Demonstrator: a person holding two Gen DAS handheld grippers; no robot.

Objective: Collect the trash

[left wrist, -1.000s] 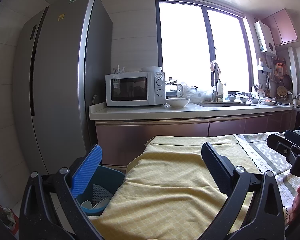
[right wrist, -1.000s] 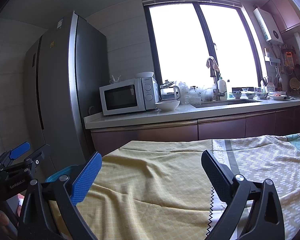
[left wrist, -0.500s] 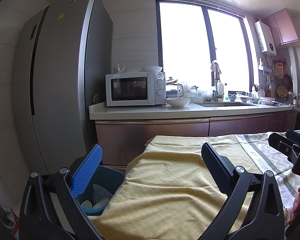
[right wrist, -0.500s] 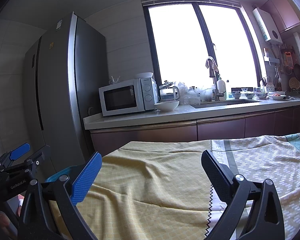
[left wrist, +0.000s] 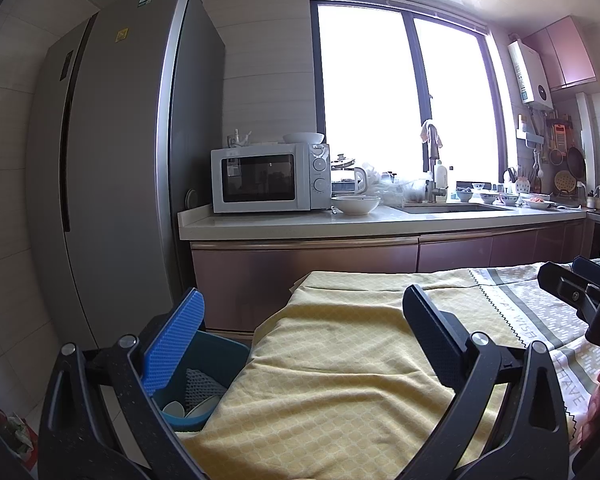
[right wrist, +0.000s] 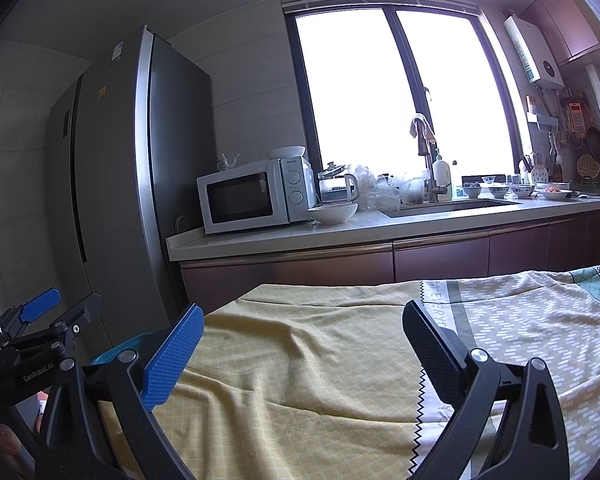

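Observation:
A teal bin (left wrist: 216, 364) stands on the floor beside the table's left end, with pale rubbish and a mesh piece inside; its rim (right wrist: 116, 350) also peeks past the cloth in the right wrist view. My left gripper (left wrist: 300, 340) hovers open over the yellow tablecloth (left wrist: 332, 380), its blue left finger above the bin. My right gripper (right wrist: 304, 348) is open too, empty, above the same cloth (right wrist: 300, 368). Each gripper shows at the other view's edge. No loose trash is visible on the cloth.
A tall grey fridge (left wrist: 112, 184) stands at the left. Behind the table runs a counter (left wrist: 360, 226) with a microwave (left wrist: 268, 178), a white bowl (left wrist: 356, 204), a sink and dishes. A hand (left wrist: 598, 404) holds the right gripper's handle.
Almost nothing moved. The right gripper drifted slightly lower and to the right in the left wrist view; both stay open.

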